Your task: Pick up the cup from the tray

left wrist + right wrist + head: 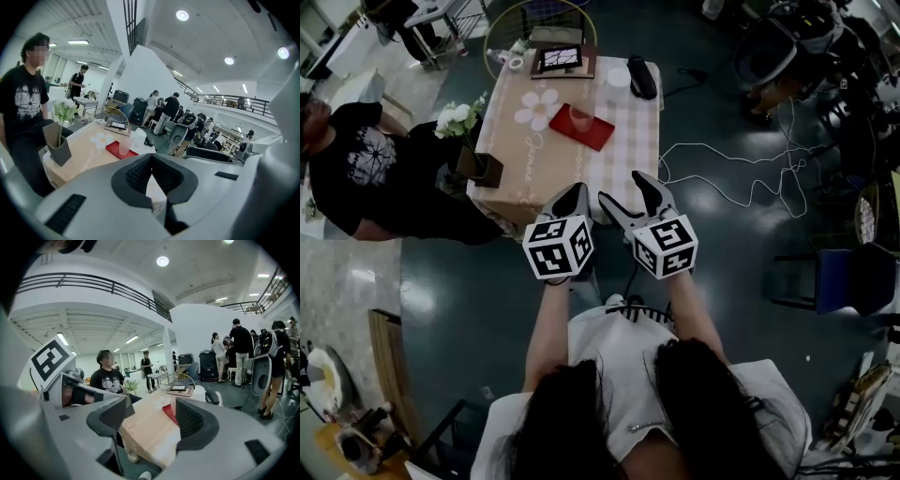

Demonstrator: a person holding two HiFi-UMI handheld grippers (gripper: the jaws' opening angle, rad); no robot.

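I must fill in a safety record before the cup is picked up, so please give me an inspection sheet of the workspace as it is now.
Surface: table with a pale checked cloth.
Job's things: cup stands upright on the red tray, untouched.
Clutter: potted flowers, a framed picture or tablet, a black object at the far edge.
Grippers: left gripper shut, empty; right gripper open, empty; both well short of the cup.
Cables: white cable loops on the floor, at the table's right in the head view.
Surroundings: person in a black T-shirt close to the table's left side; blue chair at right.
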